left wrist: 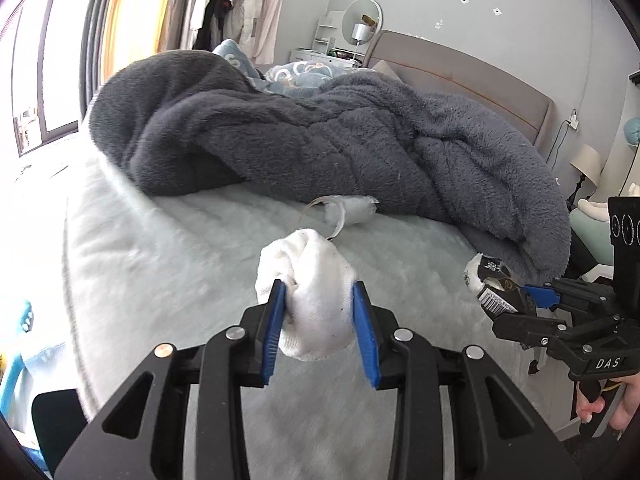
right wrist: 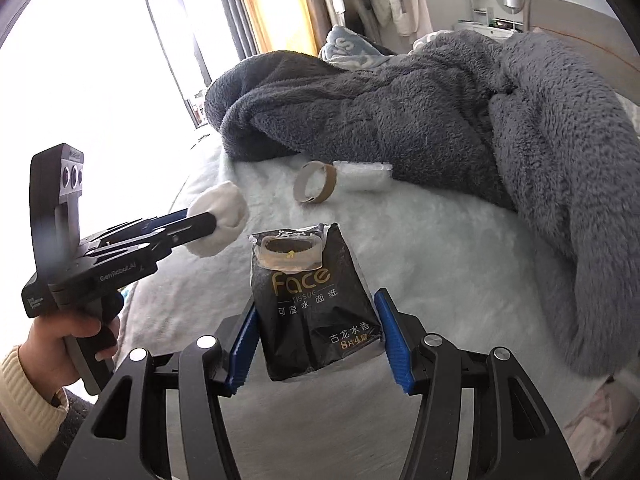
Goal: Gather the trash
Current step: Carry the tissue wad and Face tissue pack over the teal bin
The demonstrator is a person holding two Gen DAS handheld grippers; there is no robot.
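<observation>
The left gripper point(left wrist: 320, 312) is clamped on a white wad of tissue point(left wrist: 310, 280), while the right gripper point(right wrist: 318, 336) pinches a black tissue pack point(right wrist: 312, 304).

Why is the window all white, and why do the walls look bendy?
In the right wrist view, daylight through the tall window overexposes it to plain white, so nothing outside shows. In the left wrist view, the fisheye lens curves the dark window frame and rounds the pale fluffy bed cover, whose left side is smeared with blur; dark corners come from the lens edge.
</observation>
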